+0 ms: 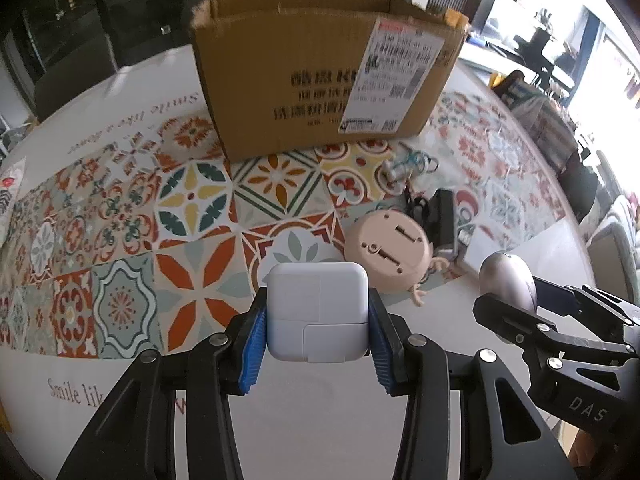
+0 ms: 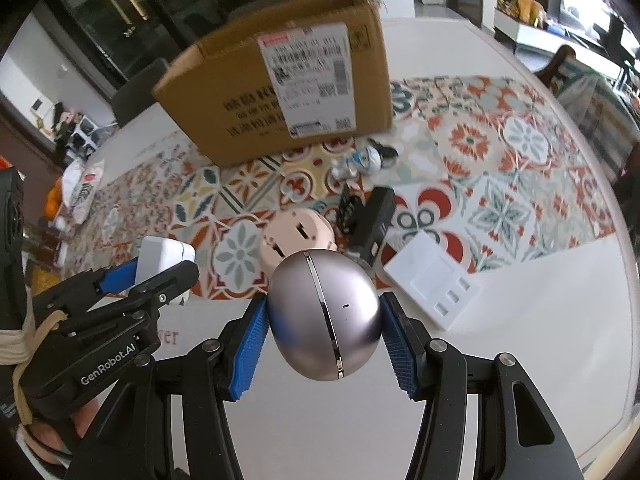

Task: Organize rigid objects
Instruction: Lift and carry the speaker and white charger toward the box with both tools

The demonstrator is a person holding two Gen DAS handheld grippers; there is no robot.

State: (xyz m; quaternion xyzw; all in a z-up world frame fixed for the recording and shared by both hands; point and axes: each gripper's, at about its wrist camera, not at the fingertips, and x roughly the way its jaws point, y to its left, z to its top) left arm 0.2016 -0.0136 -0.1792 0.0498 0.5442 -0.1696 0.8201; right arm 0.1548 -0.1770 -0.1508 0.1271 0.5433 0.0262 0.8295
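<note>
Left wrist: left tongs [image 1: 318, 326] clamp white charger [image 1: 318, 312]; right tongs [image 2: 324, 334] clamp silver egg [image 2: 324, 316]; patterned tablecloth [image 1: 192, 208].

The left gripper [image 1: 318, 320] pointed forward, its jaws closed from both sides against a white charger [image 1: 318, 312], the blue ribbed pads [image 1: 254, 344] pressing its flanks. The right gripper [image 2: 324, 336] sat just beside it on the right, jaws clamped on a silver egg-shaped device [image 2: 324, 316] and angled slightly inward. Part of a hand [image 2: 52, 432] showed beneath the left gripper's black body.
</note>
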